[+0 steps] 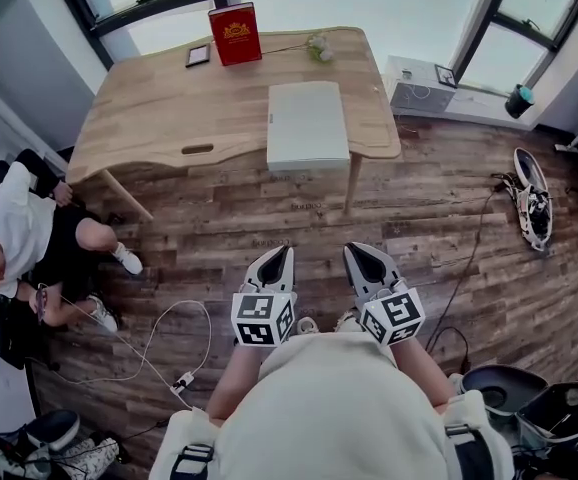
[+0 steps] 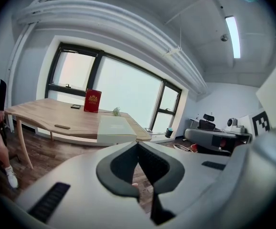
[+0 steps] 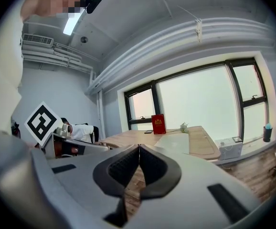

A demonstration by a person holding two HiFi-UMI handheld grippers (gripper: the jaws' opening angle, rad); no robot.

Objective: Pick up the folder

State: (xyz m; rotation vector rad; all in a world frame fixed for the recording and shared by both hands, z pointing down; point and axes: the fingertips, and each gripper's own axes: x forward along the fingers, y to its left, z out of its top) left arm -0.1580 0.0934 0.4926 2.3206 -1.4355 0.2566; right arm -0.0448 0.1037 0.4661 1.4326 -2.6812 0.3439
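A pale grey-white folder (image 1: pixel 308 124) lies flat on the wooden table (image 1: pixel 169 118), near its right front corner and overhanging the front edge a little. The same folder (image 2: pixel 113 127) shows in the left gripper view and, as a pale sheet, the folder (image 3: pixel 176 141) in the right gripper view. My left gripper (image 1: pixel 284 251) and right gripper (image 1: pixel 352 249) hang side by side over the wooden floor, well short of the table. Both have their jaws together at the tips with nothing between them: left gripper (image 2: pixel 138 144), right gripper (image 3: pixel 139 147).
A red book (image 1: pixel 235 33) stands upright at the table's far edge, beside a small dark phone (image 1: pixel 198 55) and a small plant sprig (image 1: pixel 318 47). A seated person (image 1: pixel 29 228) is at the left. Cables (image 1: pixel 159 348) trail on the floor; shoes (image 1: pixel 532 198) lie at the right.
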